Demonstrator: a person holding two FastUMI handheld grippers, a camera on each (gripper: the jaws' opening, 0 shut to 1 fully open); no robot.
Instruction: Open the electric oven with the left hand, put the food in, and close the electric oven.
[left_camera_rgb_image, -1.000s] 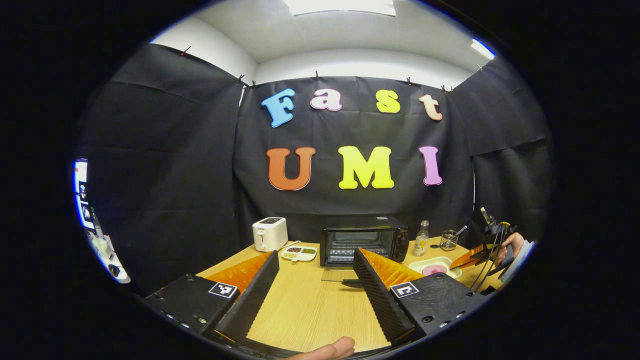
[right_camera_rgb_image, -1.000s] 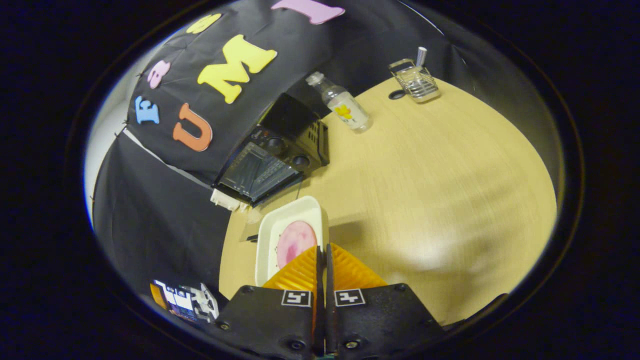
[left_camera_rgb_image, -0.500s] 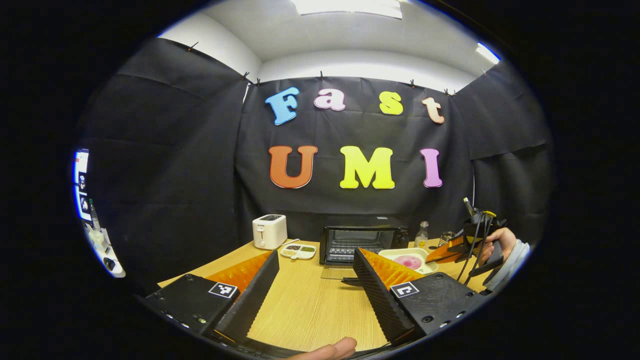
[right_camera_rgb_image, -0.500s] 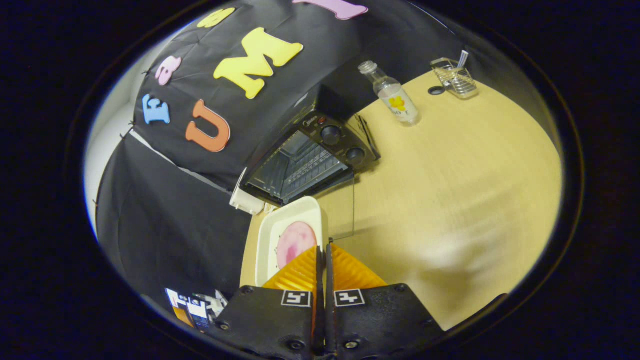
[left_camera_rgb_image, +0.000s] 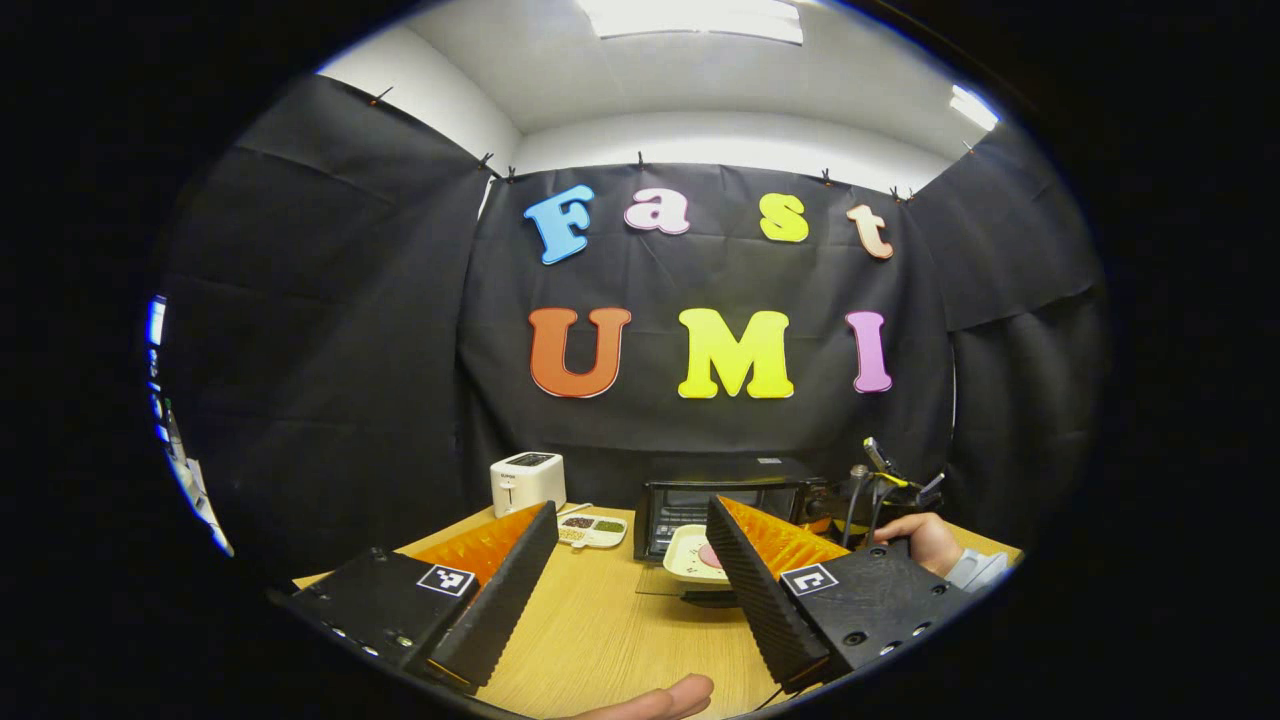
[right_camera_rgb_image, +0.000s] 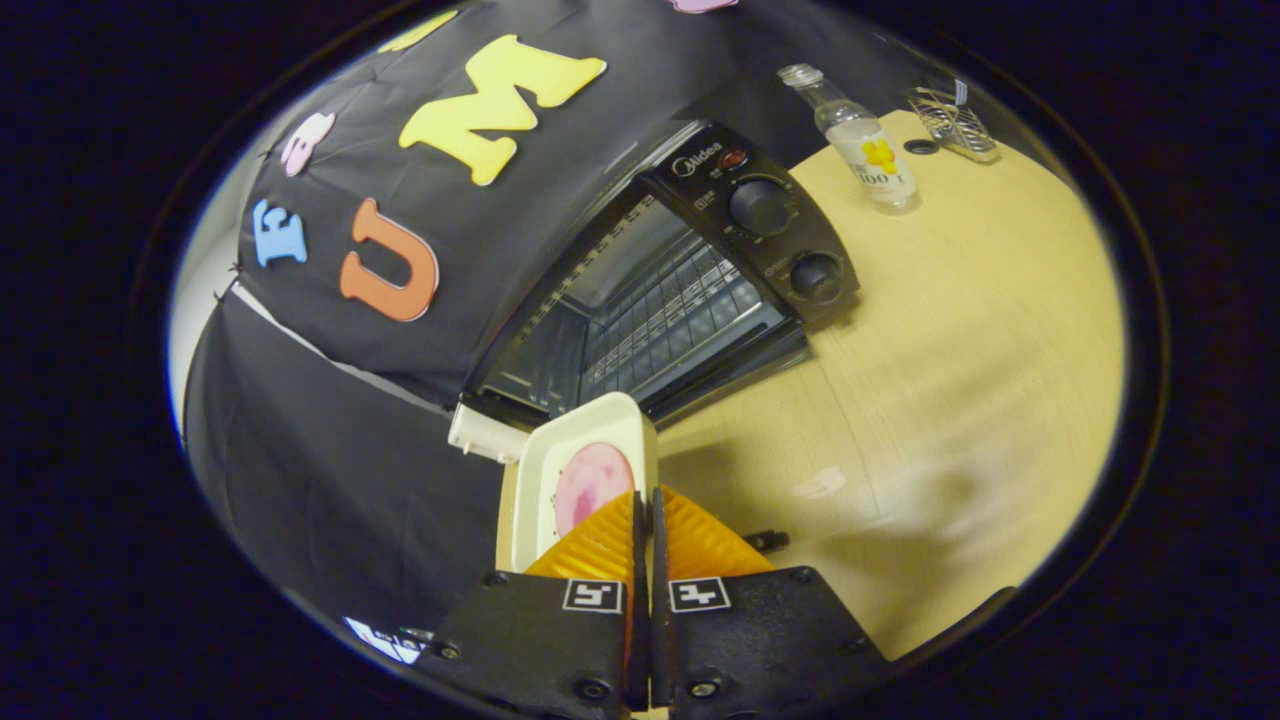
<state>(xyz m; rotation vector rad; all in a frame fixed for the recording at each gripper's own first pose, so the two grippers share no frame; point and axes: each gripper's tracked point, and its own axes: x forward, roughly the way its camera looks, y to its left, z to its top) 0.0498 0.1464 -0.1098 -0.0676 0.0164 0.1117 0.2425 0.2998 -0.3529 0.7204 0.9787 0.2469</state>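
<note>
White tray (right_camera_rgb_image: 585, 440) of pink food (right_camera_rgb_image: 590, 480) before open oven (right_camera_rgb_image: 650, 290).

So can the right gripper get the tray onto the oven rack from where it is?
Probably yes: the oven stands open, its rack bare, and the tray in the right gripper sits just before the opening.

Toaster (left_camera_rgb_image: 527, 482) stood left of oven (left_camera_rgb_image: 722, 497), snack dish (left_camera_rgb_image: 590, 529) between; bottle (right_camera_rgb_image: 862, 142) and wire rack (right_camera_rgb_image: 953, 121) right of the oven.

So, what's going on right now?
Left hand-held gripper open, idle. Right hand-held gripper shut on food tray, nearing open oven. Path clear.
</note>
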